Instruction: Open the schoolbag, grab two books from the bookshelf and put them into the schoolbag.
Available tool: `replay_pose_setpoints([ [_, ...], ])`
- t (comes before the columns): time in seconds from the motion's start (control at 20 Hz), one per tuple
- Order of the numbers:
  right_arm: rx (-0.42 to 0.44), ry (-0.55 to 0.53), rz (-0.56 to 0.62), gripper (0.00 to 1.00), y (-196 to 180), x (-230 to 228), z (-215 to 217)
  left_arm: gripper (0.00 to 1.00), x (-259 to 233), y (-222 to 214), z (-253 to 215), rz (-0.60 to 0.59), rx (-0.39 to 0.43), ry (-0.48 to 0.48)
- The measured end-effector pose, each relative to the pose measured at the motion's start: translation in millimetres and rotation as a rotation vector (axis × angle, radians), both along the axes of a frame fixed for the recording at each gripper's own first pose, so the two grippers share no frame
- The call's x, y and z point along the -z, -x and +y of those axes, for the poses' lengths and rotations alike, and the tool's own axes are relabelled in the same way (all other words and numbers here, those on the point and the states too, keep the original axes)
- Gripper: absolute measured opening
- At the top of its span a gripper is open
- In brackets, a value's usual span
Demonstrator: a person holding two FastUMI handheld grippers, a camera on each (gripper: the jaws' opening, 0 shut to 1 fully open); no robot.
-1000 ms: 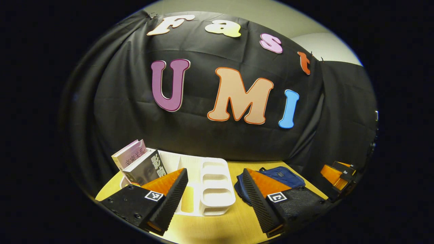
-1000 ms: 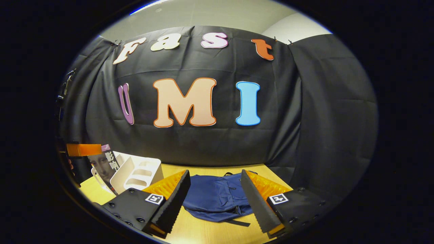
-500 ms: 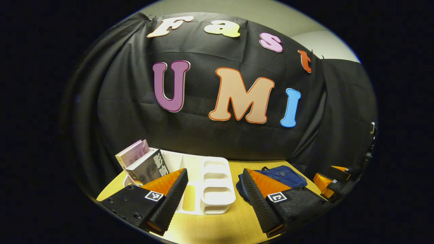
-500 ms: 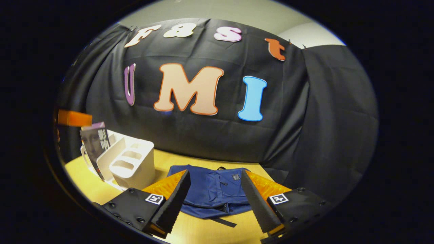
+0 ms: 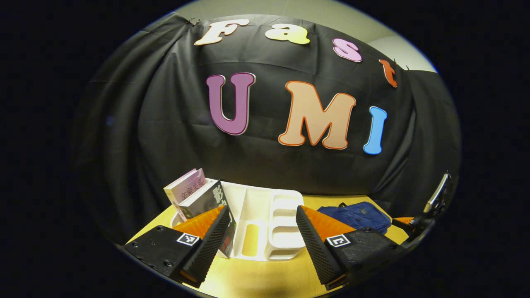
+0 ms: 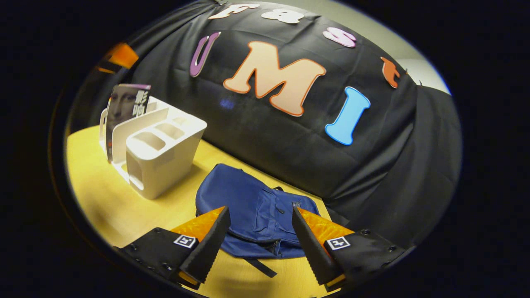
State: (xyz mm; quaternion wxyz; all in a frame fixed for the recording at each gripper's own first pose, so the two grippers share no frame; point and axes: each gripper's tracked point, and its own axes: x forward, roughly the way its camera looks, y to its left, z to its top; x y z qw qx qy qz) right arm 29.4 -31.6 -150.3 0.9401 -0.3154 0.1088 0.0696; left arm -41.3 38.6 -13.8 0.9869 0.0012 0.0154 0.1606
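The job was at its first step, I judged: the blue schoolbag (image 6: 252, 215) lay flat and closed on the wooden table (image 6: 103, 198), and the right gripper (image 6: 260, 240) hung just above its near edge, fingers spread wide with nothing between them. Next it would need to find the zipper pull along the bag's seam, pinch it and draw it round; I could not make out the pull itself, only what looked like a dark strap trailing from the bag's near side. The left gripper (image 5: 261, 242) waited wide apart and empty in front of the white bookshelf (image 5: 265, 223). That rack held two books (image 5: 194, 196) leaning together in its far-left slot, while its other slots and the small cubbies at the end looked bare. The bag sat just right of the rack, apart from it.
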Motion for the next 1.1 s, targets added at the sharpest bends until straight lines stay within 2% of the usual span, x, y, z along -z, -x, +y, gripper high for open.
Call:
replay_pose_setpoints([
  [0.35, -0.038, 0.226, 0.028, 0.97, -17.0, 49.0, -7.5, 0.95, 4.0, 13.4, 25.8, 0.018, -0.087, 0.011],
  [0.45, -0.053, 0.291, 0.028, 0.97, -20.5, 59.4, -8.8, 0.92, 4.9, 17.4, 32.3, 0.021, -0.112, 0.010],
  [0.5, -0.062, 0.321, 0.034, 0.90, -22.7, 65.4, -9.2, 0.95, 5.4, 18.9, 35.1, 0.023, -0.122, 0.009],
  [0.6, -0.080, 0.381, 0.049, 0.90, -27.2, 78.8, -9.8, 0.95, 6.8, 21.5, 40.9, 0.029, -0.140, 0.008],
  [0.7, -0.082, 0.438, 0.050, 1.00, -31.9, 86.7, -15.2, 0.95, 7.5, 22.6, 44.2, 0.034, -0.152, 0.009],
  [0.75, -0.080, 0.455, 0.055, 0.96, -34.7, 90.4, -16.4, 0.92, 8.1, 22.6, 44.9, 0.038, -0.155, 0.012],
  [0.8, -0.073, 0.474, 0.056, 0.92, -37.1, 93.0, -18.4, 0.95, 10.1, 22.4, 45.2, 0.042, -0.159, 0.014],
  [0.85, -0.067, 0.491, 0.060, 0.89, -40.2, 96.6, -19.7, 0.92, 9.5, 22.1, 45.9, 0.038, -0.164, 0.015],
  [0.9, -0.061, 0.503, 0.068, 0.96, -42.7, 100.6, -21.5, 0.95, 8.9, 21.5, 44.6, 0.035, -0.162, 0.015],
  [1.0, -0.047, 0.514, 0.073, 0.88, -48.3, 104.8, -24.2, 0.95, 8.2, 20.8, 42.8, 0.035, -0.162, 0.010],
  [1.1, -0.039, 0.535, 0.067, 0.88, -52.6, 105.6, -24.2, 0.95, 7.6, 19.8, 43.0, 0.039, -0.161, 0.006],
])
